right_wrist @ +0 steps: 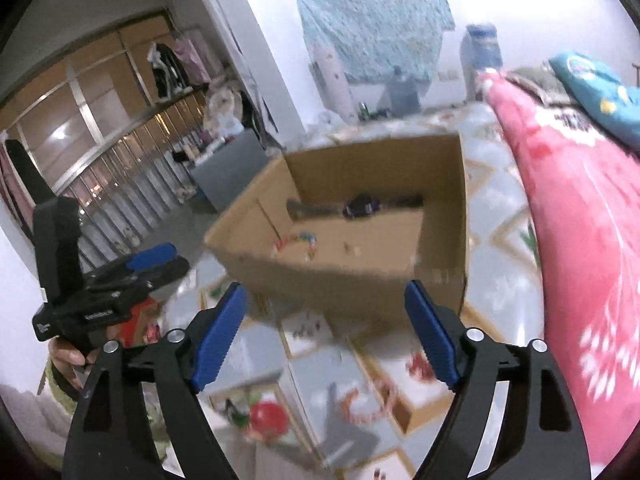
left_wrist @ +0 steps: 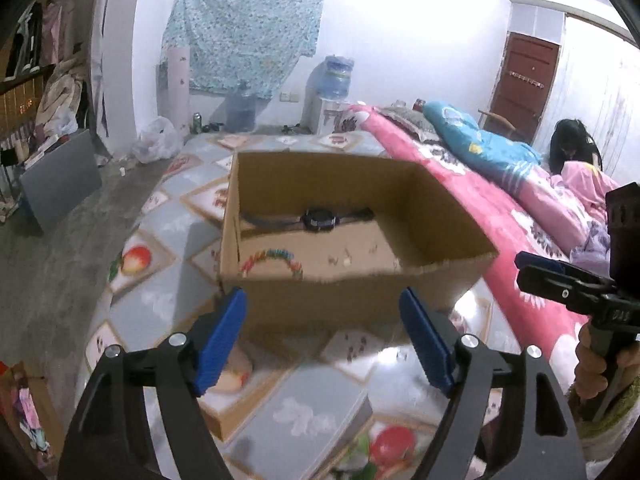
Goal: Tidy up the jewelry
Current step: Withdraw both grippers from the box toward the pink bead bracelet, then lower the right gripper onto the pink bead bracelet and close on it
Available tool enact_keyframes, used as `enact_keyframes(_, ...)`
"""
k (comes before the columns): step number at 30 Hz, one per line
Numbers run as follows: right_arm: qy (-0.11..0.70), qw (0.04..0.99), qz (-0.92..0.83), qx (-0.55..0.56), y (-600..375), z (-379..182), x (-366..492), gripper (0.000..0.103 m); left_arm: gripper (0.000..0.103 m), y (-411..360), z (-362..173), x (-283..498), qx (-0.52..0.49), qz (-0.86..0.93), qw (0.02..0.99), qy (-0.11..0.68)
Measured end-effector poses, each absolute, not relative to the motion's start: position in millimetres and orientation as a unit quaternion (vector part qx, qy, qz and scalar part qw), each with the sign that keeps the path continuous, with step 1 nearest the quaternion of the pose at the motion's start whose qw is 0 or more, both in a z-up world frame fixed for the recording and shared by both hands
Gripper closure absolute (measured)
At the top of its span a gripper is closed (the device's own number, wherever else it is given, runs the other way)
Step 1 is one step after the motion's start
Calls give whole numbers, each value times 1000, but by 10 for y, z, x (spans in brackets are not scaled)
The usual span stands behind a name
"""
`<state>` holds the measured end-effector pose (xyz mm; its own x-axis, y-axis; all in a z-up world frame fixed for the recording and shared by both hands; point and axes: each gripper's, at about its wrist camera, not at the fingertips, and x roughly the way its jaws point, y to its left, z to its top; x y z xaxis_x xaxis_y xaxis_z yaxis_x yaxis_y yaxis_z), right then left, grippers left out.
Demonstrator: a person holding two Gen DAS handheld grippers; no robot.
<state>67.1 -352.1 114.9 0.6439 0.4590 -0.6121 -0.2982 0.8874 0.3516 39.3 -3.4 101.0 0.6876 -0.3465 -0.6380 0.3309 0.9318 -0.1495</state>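
Both tongs, left (left_wrist: 323, 336) and right (right_wrist: 325, 334), gape empty before the box (left_wrist: 352, 296), whose watch (left_wrist: 320, 220) lies crosswise at the far wall.

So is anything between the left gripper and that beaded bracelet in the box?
Yes. The cardboard box's near wall stands between the left gripper and the colorful bracelet on the box floor. The top is open, so reaching over that wall looks clear.
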Motion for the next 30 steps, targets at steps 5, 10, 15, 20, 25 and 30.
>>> enact_keyframes(5,422,887,165,87,-3433,776,539,19,25,-49,582,282,17,-147,908,392)
enact_keyframes(10,469,872,127,56,-3369,413,415,18,25,-162,129,320,49,-106,888,445)
enact_keyframes(15,481,871,96,5,-3292,213,341,15,25,-257,-182,412,78,-79,874,473)
enact_keyframes(20,499,863,78,-26,-3278,9,364,13,22,-279,-272,452,74,-67,875,473)
enact_keyframes(25,506,858,73,-50,-3258,-65,429,8,16,-293,-303,473,68,-65,880,466)
enact_keyframes(30,512,854,79,-41,-3272,-66,465,8,9,-208,-312,511,50,-60,880,469)
